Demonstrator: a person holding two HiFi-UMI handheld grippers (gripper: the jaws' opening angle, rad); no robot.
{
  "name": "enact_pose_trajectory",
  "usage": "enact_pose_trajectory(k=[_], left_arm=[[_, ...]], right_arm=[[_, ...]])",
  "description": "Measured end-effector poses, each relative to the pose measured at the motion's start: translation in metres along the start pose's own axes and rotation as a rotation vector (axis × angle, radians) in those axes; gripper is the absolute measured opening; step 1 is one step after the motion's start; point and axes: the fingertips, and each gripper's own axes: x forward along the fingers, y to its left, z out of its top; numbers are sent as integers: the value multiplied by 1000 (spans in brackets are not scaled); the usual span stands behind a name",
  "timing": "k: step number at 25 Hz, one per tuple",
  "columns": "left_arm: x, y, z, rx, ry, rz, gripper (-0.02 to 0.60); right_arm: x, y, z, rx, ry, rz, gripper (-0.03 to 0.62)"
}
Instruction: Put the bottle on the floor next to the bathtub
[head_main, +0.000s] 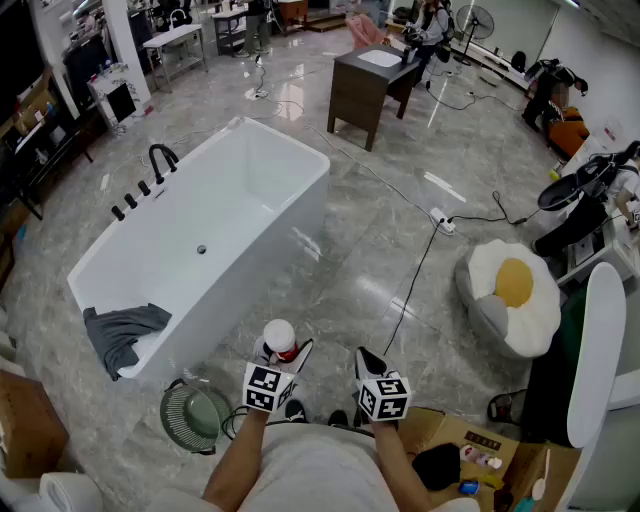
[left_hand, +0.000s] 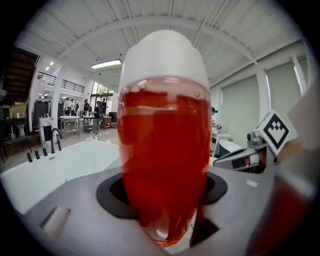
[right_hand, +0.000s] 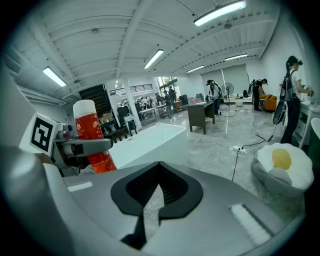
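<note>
1. Floor (head_main: 400, 200): glossy grey marble that fills most of the head view. A black cable (head_main: 415, 275) runs across it.
2. Tub (head_main: 250, 280): white and freestanding, set at an angle to the left of centre. Its near corner is close to the grippers in the head view.
3. Desk (head_main: 365, 85): dark wood, standing well beyond the tub's far end.
4. Cushion (head_main: 515, 295): shaped like a fried egg, white with a yellow centre, on the floor to the right.
5. Cloth (head_main: 120, 330): grey, draped over the tub's near rim, partly inside.
6. Fan (head_main: 195, 415): green, lying on the floor just beside the tub's near corner.
7. Left gripper (head_main: 284, 352): its jaws stand wide and are clamped on the bottle, one on each side.
8. Right gripper (head_main: 368, 362): jaws pressed together with nothing between them. It is just right of the left gripper and does not touch the bottle.
9. Bottle (head_main: 279, 337): white cap, red contents, upright. It is in the left gripper's grasp, held clear of the floor. In the head view it sits over bare floor just off the tub's near corner, to the right of the fan.
10. Faucet (head_main: 162, 158): black and curved, on the tub's far left rim, with black knobs beside it.
11. Power strip (head_main: 443, 222): white, on the floor between tub and cushion, at the cable's end.
</note>
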Motion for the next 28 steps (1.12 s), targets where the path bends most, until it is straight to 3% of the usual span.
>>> enact_pose_trajectory(k=[15,28], left_arm=[[-6,49,2,-52,-19,-53,325],[51,79,20,-57,5,-61,325]], right_arm=[[24,30,-5,74,-26,-33,0],[65,-8,21,97,-49,-54,1]])
